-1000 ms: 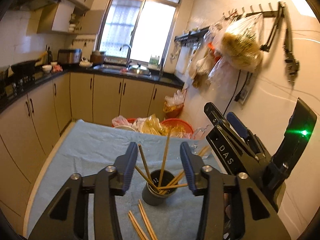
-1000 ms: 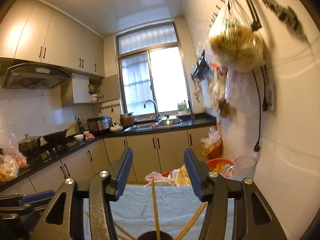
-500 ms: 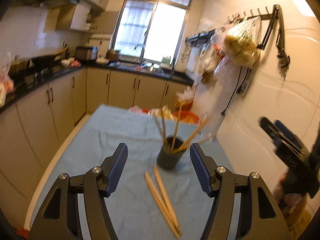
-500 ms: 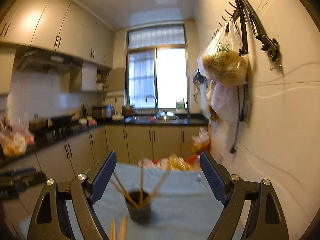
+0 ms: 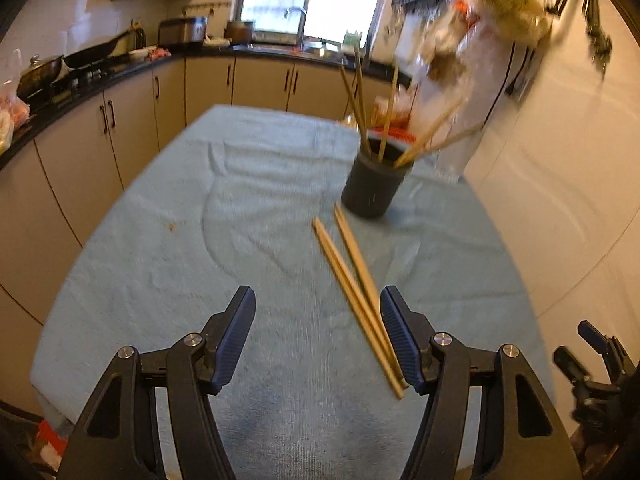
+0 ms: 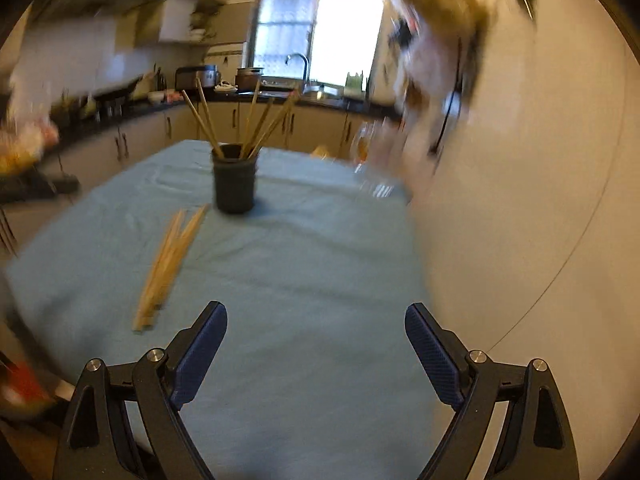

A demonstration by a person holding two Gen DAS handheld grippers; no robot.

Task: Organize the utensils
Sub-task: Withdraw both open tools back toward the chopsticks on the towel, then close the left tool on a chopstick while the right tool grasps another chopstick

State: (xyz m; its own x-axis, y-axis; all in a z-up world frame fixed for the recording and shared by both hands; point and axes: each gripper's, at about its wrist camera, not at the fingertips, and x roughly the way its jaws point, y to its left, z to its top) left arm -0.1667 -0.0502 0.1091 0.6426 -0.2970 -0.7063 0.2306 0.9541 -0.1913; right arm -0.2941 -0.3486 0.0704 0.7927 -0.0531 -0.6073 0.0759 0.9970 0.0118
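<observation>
A dark cup (image 5: 374, 188) (image 6: 234, 184) stands on the blue-green cloth (image 5: 224, 264) with several chopsticks upright in it. Two or three loose chopsticks (image 5: 352, 280) (image 6: 168, 264) lie on the cloth in front of the cup. My left gripper (image 5: 316, 320) hangs open over the cloth, and the near ends of the loose chopsticks lie just inside its right finger (image 5: 400, 340), untouched. My right gripper (image 6: 316, 324) is further right with its jaws opening wide and only bare cloth between them. The loose chopsticks lie to its left.
A clear glass jug (image 6: 372, 176) stands at the table's far right corner. The pale wall (image 6: 520, 200) runs close along the table's right side, with plastic bags (image 5: 500, 20) hanging on it. Kitchen cabinets (image 5: 120, 120) line the left and far sides.
Both grippers have drawn back from the cup and sunk toward the cloth, tilting downward. Both sets of jaws have widened. The loose chopsticks now reach the left gripper's right finger.
</observation>
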